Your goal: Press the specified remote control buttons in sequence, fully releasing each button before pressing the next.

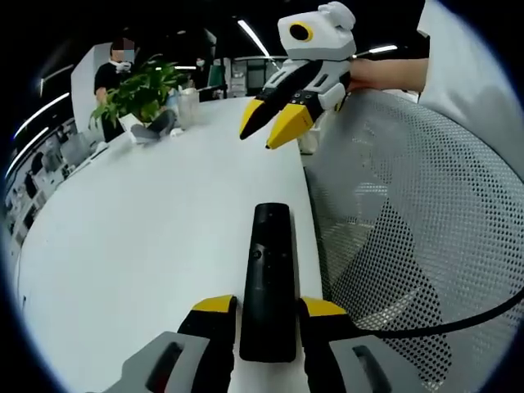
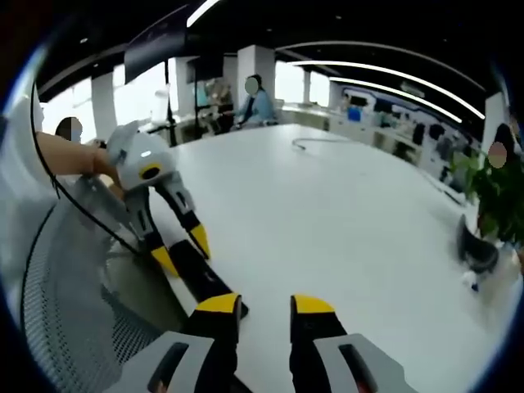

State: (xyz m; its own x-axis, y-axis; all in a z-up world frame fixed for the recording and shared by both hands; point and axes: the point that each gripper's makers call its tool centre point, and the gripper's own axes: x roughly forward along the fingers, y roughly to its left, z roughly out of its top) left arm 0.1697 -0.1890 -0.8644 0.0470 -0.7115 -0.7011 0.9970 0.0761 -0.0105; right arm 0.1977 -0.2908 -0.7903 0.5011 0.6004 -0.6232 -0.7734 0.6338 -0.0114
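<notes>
My white counter (image 1: 147, 237) runs wide, with a leafy potted plant (image 1: 139, 90) at its far end and a clear cup (image 1: 188, 105) just beside it. A white mesh chair back (image 1: 409, 221) stands against the counter's edge, a black cable (image 1: 442, 323) draped across it. Another cable (image 2: 315, 142) lies curled far off on the counter.

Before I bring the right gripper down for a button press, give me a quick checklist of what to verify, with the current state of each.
1. Remote held by left gripper, fingers on both sides: ok.
2. Remote lying flat on the table near its edge: ok.
3. Right gripper lifted off the remote, no button pressed: ok.
4. Right gripper fingers close together for a narrow tip: ok.
5. Target button identifiable on the remote: cannot tell, face too dark.
6. Remote in the right gripper view: partly hidden, not ok.
</notes>
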